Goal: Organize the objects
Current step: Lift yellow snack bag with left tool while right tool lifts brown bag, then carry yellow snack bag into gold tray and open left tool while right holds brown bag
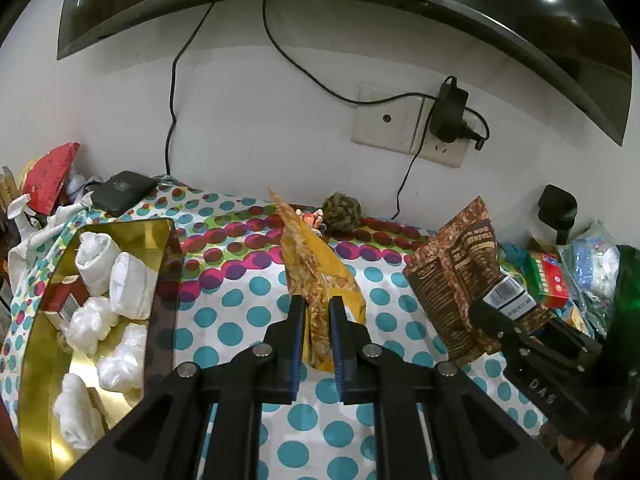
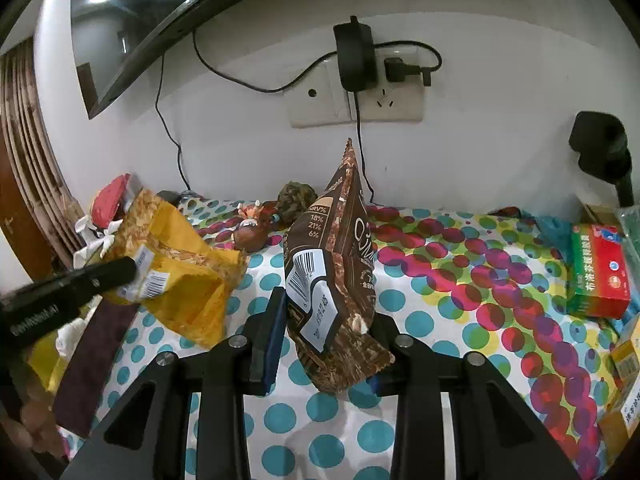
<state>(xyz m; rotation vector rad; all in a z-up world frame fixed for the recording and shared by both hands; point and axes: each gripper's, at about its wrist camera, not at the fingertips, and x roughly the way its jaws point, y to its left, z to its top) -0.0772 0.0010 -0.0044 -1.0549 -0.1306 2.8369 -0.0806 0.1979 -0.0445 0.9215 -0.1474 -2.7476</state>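
Left gripper (image 1: 316, 316) fingers pinching yellow packet (image 1: 320, 276), right gripper (image 2: 326, 320) fingers pinching brown packet (image 2: 340, 264); best kept upright, clear of desk (image 1: 240, 292), toward gold box (image 1: 48, 360) at left.

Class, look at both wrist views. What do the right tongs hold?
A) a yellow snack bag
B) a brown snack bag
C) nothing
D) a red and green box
B: the right tongs are closed on the brown snack bag, while the left tongs grip the yellow snack bag.
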